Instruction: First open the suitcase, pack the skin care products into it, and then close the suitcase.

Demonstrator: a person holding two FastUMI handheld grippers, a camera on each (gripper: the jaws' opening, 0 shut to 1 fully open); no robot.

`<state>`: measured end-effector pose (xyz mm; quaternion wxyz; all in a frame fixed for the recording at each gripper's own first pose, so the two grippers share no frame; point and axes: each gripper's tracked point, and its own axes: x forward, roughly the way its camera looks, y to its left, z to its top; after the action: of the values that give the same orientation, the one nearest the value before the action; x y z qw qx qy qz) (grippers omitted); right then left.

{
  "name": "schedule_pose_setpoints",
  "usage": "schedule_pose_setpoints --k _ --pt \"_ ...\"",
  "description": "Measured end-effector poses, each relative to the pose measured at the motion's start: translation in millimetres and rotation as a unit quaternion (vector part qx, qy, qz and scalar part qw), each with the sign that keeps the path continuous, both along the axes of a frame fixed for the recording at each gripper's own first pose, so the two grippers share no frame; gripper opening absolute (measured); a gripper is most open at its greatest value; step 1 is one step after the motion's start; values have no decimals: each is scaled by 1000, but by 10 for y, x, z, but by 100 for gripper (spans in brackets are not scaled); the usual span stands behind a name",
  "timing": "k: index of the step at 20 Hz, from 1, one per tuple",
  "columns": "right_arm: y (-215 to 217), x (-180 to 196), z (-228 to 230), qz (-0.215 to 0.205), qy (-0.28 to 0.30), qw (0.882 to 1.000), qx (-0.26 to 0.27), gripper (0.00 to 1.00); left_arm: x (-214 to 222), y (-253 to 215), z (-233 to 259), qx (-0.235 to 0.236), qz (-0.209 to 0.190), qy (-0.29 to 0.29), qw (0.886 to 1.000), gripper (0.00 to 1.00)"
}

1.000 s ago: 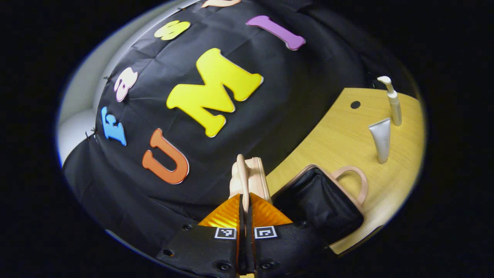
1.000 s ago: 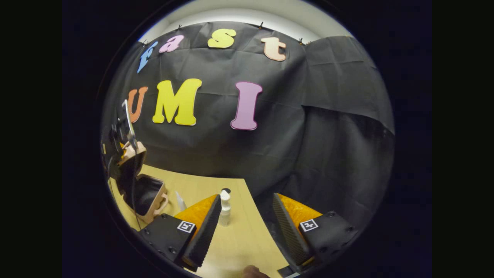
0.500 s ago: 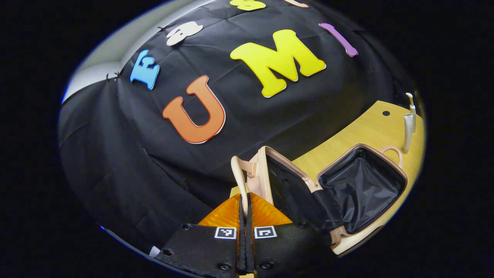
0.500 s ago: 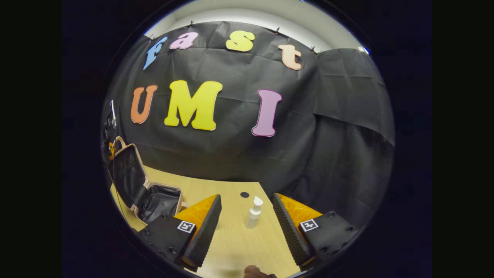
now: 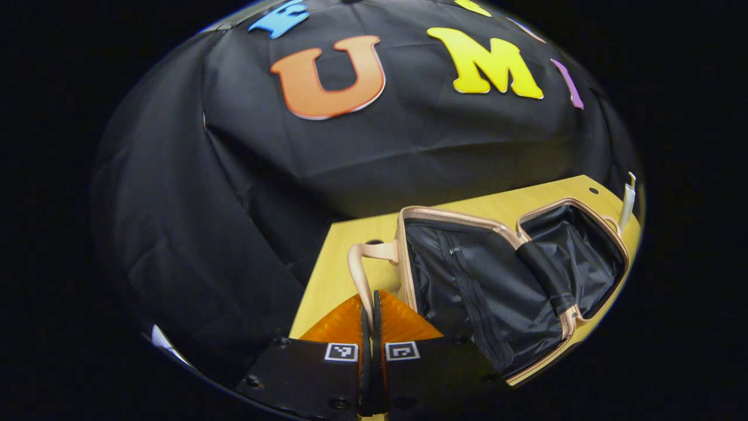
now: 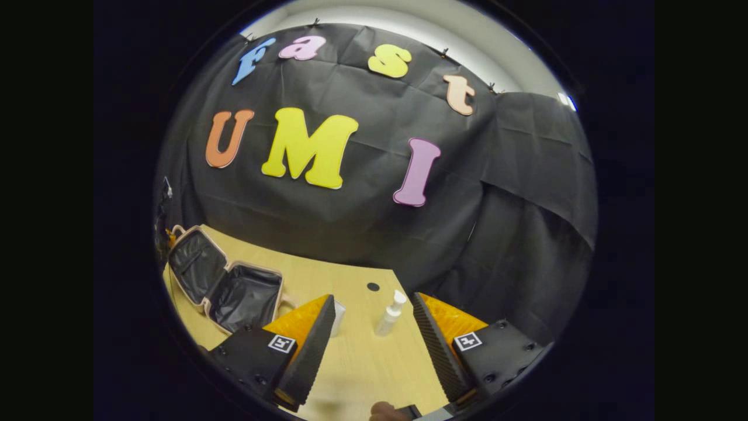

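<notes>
Black cloth hangs as the booth's wall behind a pale wooden counter (image 5: 467, 207) in the left gripper view. On the counter lies the suitcase (image 5: 514, 275), opened wide, its two halves side by side with dark lining facing up and a tan rim around each. The nearer half, the lid (image 5: 461, 280), shows a zipped mesh pocket. A tan handle (image 5: 362, 266) loops out from the lid's edge, and the left gripper (image 5: 369, 327) has its fingers pressed together on that handle's thin strap. At the far right edge of the counter, just past the suitcase's other half, stands a slim white item, too small to tell what it is.

From the right gripper view, the same counter (image 6: 362, 356) runs toward the cloth wall, with a small dark hole (image 6: 373, 286) in its surface. The suitcase (image 6: 225, 283) lies open at the left, well apart from the right gripper (image 6: 374, 345), whose fingers stand wide apart with nothing between the pads. A white pump bottle (image 6: 390, 313) stands upright on the counter beyond the gap between those fingers. Part of a pale tube (image 6: 338, 310) peeks out just behind the left finger. A bit of a hand (image 6: 385, 411) shows at the bottom edge.
</notes>
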<state>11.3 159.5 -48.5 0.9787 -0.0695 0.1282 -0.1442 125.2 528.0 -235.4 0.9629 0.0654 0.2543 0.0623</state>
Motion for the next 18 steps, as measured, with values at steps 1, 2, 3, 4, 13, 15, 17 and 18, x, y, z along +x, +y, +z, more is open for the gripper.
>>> schedule_pose_setpoints --k 1,2,3,4,13,15,17,18 --pt "26 -33 -20 0 5 1000 -2 80 19 42 -158 -23 4 14 1000 3" --pt "57 -61 -39 -1 8 1000 -2 80 -12 84 -327 -53 11 24 998 3" --pt "86 -79 -67 -1 13 1000 -2 80 -50 93 -442 -82 16 31 996 4" --pt "101 -94 -89 -2 18 1000 -3 80 -74 87 -531 -111 20 33 993 4" --pt "272 -2 -300 4 55 998 15 80 -10 -54 -648 -359 74 -18 930 15" --pt "296 25 -332 10 58 998 12 80 -19 -69 -600 -398 87 -38 912 31" --pt "321 36 -362 18 59 998 4 80 -88 -70 -558 -431 100 -50 895 52" --pt "353 39 -374 26 57 998 -5 80 -104 -69 -520 -450 107 -58 885 45"
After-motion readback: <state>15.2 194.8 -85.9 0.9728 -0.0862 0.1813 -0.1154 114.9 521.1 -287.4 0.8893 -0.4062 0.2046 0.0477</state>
